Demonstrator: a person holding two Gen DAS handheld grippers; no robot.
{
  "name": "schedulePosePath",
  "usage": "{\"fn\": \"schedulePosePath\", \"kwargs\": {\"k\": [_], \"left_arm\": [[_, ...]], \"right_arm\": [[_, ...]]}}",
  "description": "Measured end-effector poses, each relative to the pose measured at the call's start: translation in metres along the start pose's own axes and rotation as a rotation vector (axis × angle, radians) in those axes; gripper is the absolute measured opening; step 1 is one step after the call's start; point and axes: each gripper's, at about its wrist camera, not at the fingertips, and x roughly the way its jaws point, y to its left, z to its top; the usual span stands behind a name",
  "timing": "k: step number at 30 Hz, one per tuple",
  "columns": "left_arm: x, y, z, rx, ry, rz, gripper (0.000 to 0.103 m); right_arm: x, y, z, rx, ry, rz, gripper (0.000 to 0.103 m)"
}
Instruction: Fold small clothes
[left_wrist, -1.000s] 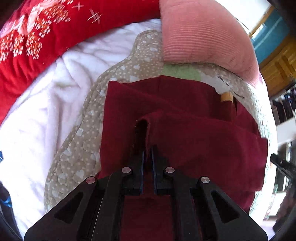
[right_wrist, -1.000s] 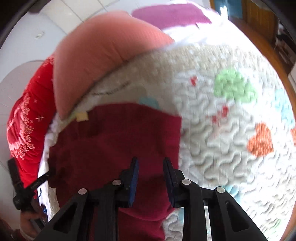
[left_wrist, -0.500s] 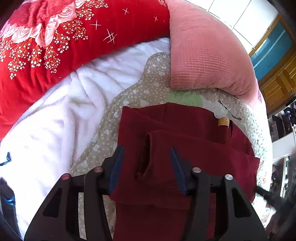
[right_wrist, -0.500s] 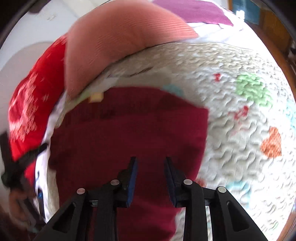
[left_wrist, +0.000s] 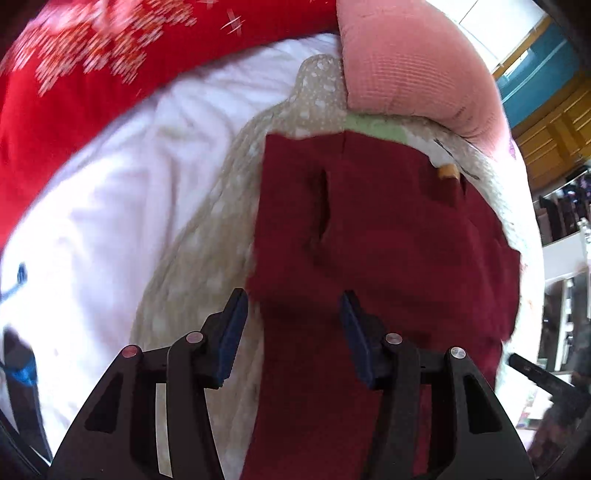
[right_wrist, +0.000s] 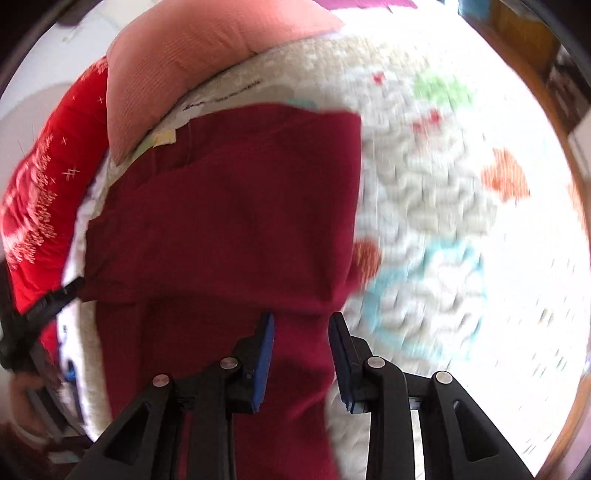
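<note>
Quilted cream bedspread with coloured patches (right_wrist: 436, 177) fills my view; a line of dark writing near its edge is too small to read. On it lies a dark red folded cloth garment (left_wrist: 388, 229), tan label (left_wrist: 447, 172) at its far edge, long axis running away from me. Beyond: salmon ribbed pillow (left_wrist: 406, 62), red floral blanket (left_wrist: 81, 74), white fleece (left_wrist: 122, 206). My left gripper (left_wrist: 293, 325) and right gripper (right_wrist: 301, 350) hover spread, holding nothing.
</note>
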Motion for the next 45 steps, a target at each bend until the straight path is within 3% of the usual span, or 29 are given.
{"fn": "schedulePosePath", "kwargs": {"k": [3, 6, 11, 14, 17, 19, 20, 22, 25, 30, 32, 35, 39, 43, 45], "left_arm": [[-0.003, 0.008, -0.031, 0.011, 0.029, -0.014, 0.051], [-0.004, 0.015, -0.054, 0.012, 0.081, -0.016, 0.051], [-0.012, 0.022, -0.075, 0.039, 0.089, -0.036, 0.051], [-0.013, 0.031, -0.082, -0.001, 0.089, -0.049, 0.051], [-0.017, 0.040, -0.085, -0.014, 0.079, -0.040, 0.051], [-0.020, 0.046, -0.088, -0.024, 0.076, -0.028, 0.051], [-0.022, 0.049, -0.089, -0.033, 0.074, -0.024, 0.051], [-0.027, 0.052, -0.090, -0.052, 0.063, -0.025, 0.051], [-0.034, 0.049, -0.090, -0.051, 0.031, -0.045, 0.051], [-0.030, 0.039, -0.098, -0.021, 0.077, -0.077, 0.051], [-0.032, 0.036, -0.103, -0.002, 0.085, -0.090, 0.051], [-0.036, 0.037, -0.114, 0.026, 0.104, -0.109, 0.051], [-0.036, 0.037, -0.132, 0.064, 0.152, -0.126, 0.053], [-0.029, 0.036, -0.152, 0.093, 0.217, -0.107, 0.054], [-0.027, 0.036, -0.159, 0.107, 0.230, -0.095, 0.054]], "right_arm": [[0.019, 0.008, -0.018, -0.022, 0.049, -0.022, 0.029], [0.030, 0.010, -0.028, 0.015, 0.050, -0.114, 0.029], [0.007, -0.015, -0.041, 0.242, -0.011, 0.048, 0.030], [0.009, -0.016, -0.034, 0.210, -0.043, 0.026, 0.042], [0.028, -0.015, -0.021, 0.173, -0.055, 0.021, 0.042], [0.033, -0.012, -0.018, 0.127, -0.072, -0.041, 0.026], [0.032, -0.011, -0.017, 0.115, -0.084, -0.049, 0.009], [0.023, -0.008, -0.017, 0.100, -0.104, -0.047, 0.007], [0.008, -0.017, -0.017, 0.083, -0.138, -0.110, 0.005], [0.027, -0.013, -0.010, 0.036, -0.059, -0.168, 0.005], [0.017, -0.009, -0.010, 0.031, -0.061, -0.118, 0.005], [-0.004, -0.019, -0.028, 0.088, -0.013, -0.036, 0.015], [-0.025, -0.029, -0.075, 0.068, 0.081, 0.009, 0.043], [-0.012, -0.038, -0.106, 0.077, 0.145, 0.037, 0.044], [0.005, -0.037, -0.104, 0.091, 0.168, 0.076, 0.040]]}}
